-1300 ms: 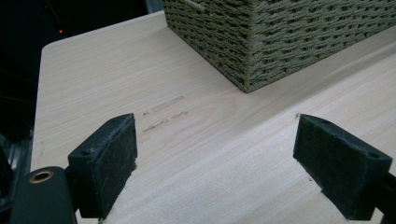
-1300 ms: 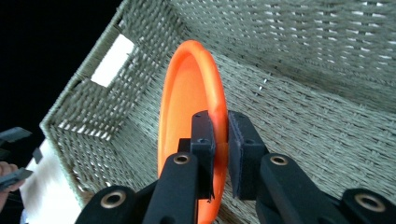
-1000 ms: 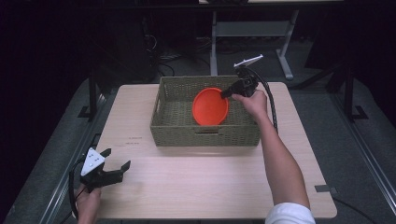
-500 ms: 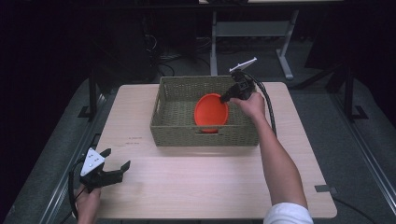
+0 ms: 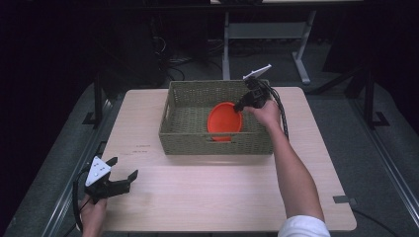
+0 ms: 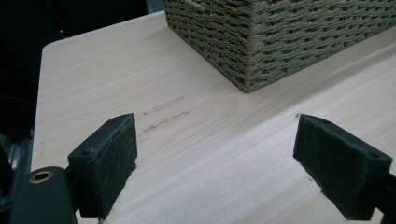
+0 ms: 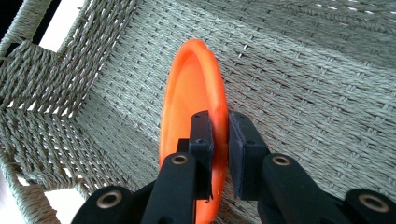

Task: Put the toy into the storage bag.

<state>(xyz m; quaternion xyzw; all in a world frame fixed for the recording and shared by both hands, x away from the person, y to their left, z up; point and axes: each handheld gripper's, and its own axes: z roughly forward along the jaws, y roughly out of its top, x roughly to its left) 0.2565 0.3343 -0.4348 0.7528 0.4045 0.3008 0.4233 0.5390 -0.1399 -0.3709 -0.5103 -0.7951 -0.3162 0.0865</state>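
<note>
Plain orange plate (image 7: 189, 93), edge-on between the right tongs (image 7: 219, 135), inside woven basket (image 7: 317, 60)

left gripper (image 5: 116, 178): jaws wide apart, low at near-left | right gripper (image 5: 240, 104): jaws pinched together, arm stretched forward

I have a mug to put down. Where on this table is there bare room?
The table is bare in front of the basket, between the left hand-held gripper and the person's forearm. The left strip is free too. Inside the basket, the orange plate and right hand-held gripper crowd it.
</note>
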